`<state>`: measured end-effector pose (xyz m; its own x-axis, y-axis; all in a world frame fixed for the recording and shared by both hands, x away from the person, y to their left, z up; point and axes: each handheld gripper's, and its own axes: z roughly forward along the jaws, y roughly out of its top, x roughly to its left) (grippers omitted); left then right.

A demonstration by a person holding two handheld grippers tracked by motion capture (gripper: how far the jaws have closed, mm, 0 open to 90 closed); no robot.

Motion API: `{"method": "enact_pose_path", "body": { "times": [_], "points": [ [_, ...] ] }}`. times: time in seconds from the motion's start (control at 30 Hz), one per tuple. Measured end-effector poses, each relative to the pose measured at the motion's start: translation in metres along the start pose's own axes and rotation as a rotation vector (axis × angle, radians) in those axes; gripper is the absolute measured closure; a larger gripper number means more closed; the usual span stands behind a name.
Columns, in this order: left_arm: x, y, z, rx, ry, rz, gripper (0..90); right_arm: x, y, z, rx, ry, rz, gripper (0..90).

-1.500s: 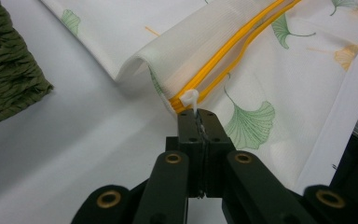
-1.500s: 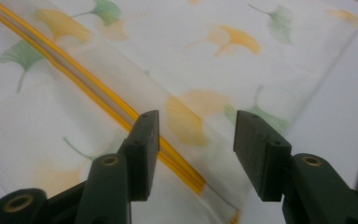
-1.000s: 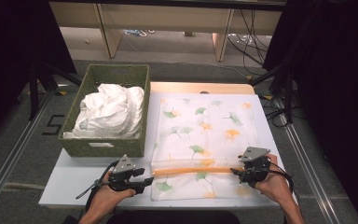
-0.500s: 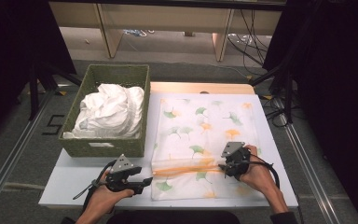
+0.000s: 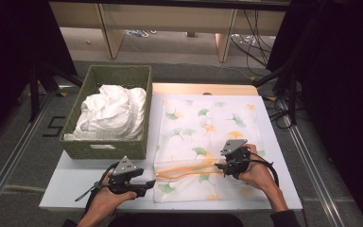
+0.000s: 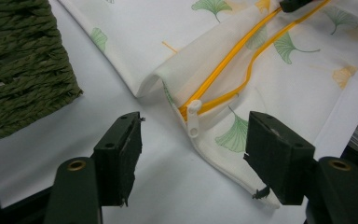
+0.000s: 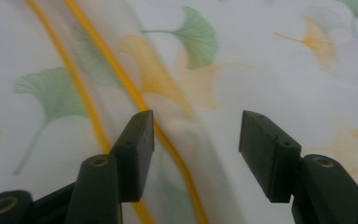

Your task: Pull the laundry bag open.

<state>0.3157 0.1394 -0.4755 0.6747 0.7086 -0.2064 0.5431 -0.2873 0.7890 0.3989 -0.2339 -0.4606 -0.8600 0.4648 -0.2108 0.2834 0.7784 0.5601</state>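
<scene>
Change: we see the right hand-held gripper [image 5: 223, 166] moved leftward along the zipper [image 5: 184, 171], jaws spread.
Left hand-held gripper [image 5: 147, 184]: released, beside the pillowcase [image 5: 203, 137].
Nearby: basket [image 5: 105, 149].

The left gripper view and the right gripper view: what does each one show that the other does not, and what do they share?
The left gripper view alone shows the white zipper pull at the end of the open zipper, the edge of the green basket and bare table, seen past the open left gripper. The right gripper view alone shows the open right gripper low over the cloth, one jaw beside a zipper line. Both show the leaf-printed pillowcase and its orange zipper, standing open.
</scene>
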Motion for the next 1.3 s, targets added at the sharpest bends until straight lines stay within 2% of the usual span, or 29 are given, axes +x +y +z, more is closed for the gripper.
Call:
{"method": "enact_pose_path", "body": {
  "times": [0.03, 0.07, 0.1, 0.13, 0.17, 0.2, 0.23, 0.27, 0.3, 0.33, 0.4, 0.43, 0.5, 0.57, 0.63, 0.67, 0.7, 0.77, 0.8, 0.83, 0.87, 0.93, 1.0, 1.1, 1.13, 1.17, 1.2, 1.23, 1.3],
  "points": [
    [-0.001, 0.0, 0.0, 0.003, 0.0, -0.017, 35.4, 0.001, 0.001, 0.001, -0.002, 0.019, -0.001, 44.2],
    [0.0, 0.0, -0.001, 0.021, 0.0, 0.015, 35.4, 0.003, 0.001, 0.003, 0.008, 0.039, 0.012, 43.2],
    [0.0, 0.0, 0.0, 0.016, -0.005, 0.022, 35.4, 0.006, 0.001, 0.006, 0.017, 0.044, 0.019, 42.2],
    [-0.001, 0.0, 0.001, 0.001, 0.0, 0.007, 35.4, 0.006, 0.001, 0.009, 0.039, 0.038, 0.031, 40.6],
    [-0.001, 0.0, 0.001, 0.003, -0.002, 0.007, 35.4, 0.003, 0.001, 0.012, 0.043, 0.045, 0.026, 39.1],
    [0.001, 0.0, 0.0, 0.028, -0.001, 0.028, 35.4, 0.001, 0.0, 0.014, 0.027, 0.056, 0.059, 39.0],
    [0.0, 0.0, 0.001, 0.013, -0.002, 0.01, 35.4, -0.004, -0.001, 0.015, 0.023, 0.075, 0.073, 39.2],
    [0.001, 0.0, 0.0, 0.028, -0.001, 0.024, 35.4, -0.007, -0.002, 0.016, 0.018, 0.088, 0.102, 44.3],
    [0.0, 0.0, 0.001, 0.015, -0.003, 0.011, 35.4, -0.009, -0.003, 0.015, 0.012, 0.102, 0.134, 56.4],
    [0.0, 0.0, 0.001, 0.016, -0.003, 0.013, 35.3, -0.012, -0.003, 0.016, -0.001, 0.149, 0.113, 60.7],
    [0.001, 0.001, 0.001, 0.023, -0.002, 0.026, 35.1, -0.012, -0.003, 0.014, 0.018, 0.177, 0.124, 67.0],
    [0.0, 0.0, 0.002, 0.013, -0.004, 0.013, 34.8, -0.012, -0.003, 0.014, 0.021, 0.185, 0.131, 70.7],
    [0.001, 0.0, 0.002, 0.024, -0.006, 0.024, 34.6, -0.011, -0.001, 0.013, 0.004, 0.16, 0.12, 83.2],
    [0.001, 0.001, 0.001, 0.022, -0.005, 0.025, 34.6, -0.011, -0.001, 0.012, -0.002, 0.15, 0.105, 87.5],
    [0.001, 0.001, 0.002, 0.019, -0.006, 0.022, 34.6, -0.011, 0.001, 0.011, -0.009, 0.136, 0.083, 88.2],
    [0.0, 0.001, 0.003, 0.009, -0.011, 0.008, 34.6, -0.011, 0.002, 0.01, -0.013, 0.125, 0.08, 88.3],
    [0.0, 0.001, 0.002, 0.023, -0.006, 0.014, 34.6, -0.011, 0.003, 0.008, -0.021, 0.117, 0.078, 88.3],
    [0.0, 0.001, 0.002, 0.019, -0.005, 0.016, 34.6, -0.01, 0.006, 0.005, -0.031, 0.103, 0.08, 88.3],
    [-0.002, 0.001, 0.002, 0.019, -0.003, -0.003, 34.6, -0.009, 0.007, 0.004, -0.034, 0.094, 0.081, 88.3],
    [-0.001, 0.001, 0.002, 0.027, -0.008, 0.002, 34.6, -0.009, 0.008, 0.003, -0.038, 0.082, 0.082, 88.2],
    [-0.003, 0.001, 0.002, 0.02, 0.011, 0.012, 34.7, -0.009, 0.009, 0.002, -0.044, 0.082, 0.072, 88.2],
    [-0.002, 0.002, 0.001, 0.03, -0.002, 0.046, 34.7, -0.008, 0.01, 0.001, -0.04, 0.074, 0.065, 88.2],
    [-0.004, 0.002, 0.001, 0.032, -0.017, 0.025, 34.6, -0.008, 0.011, 0.0, -0.051, 0.064, 0.062, 88.3],
    [-0.005, 0.001, 0.003, 0.04, -0.012, 0.044, 34.6, -0.008, 0.013, -0.004, -0.059, 0.05, 0.054, 88.6],
    [-0.007, 0.001, 0.003, 0.027, -0.014, 0.026, 34.6, -0.008, 0.013, -0.005, -0.064, 0.071, 0.046, 88.6],
    [-0.006, 0.002, 0.003, 0.04, -0.024, 0.052, 34.6, -0.008, 0.014, -0.006, -0.063, 0.071, 0.051, 88.5],
    [-0.007, 0.002, 0.002, 0.046, -0.025, 0.045, 34.7, -0.008, 0.014, -0.008, -0.066, 0.06, 0.057, 88.5],
    [-0.009, 0.002, 0.004, 0.027, -0.028, 0.03, 34.7, -0.008, 0.014, -0.008, -0.067, 0.06, 0.05, 88.4],
    [-0.007, 0.003, 0.002, 0.048, -0.026, 0.053, 34.6, -0.007, 0.014, -0.008, -0.065, 0.066, 0.048, 88.5]
  ]
}}
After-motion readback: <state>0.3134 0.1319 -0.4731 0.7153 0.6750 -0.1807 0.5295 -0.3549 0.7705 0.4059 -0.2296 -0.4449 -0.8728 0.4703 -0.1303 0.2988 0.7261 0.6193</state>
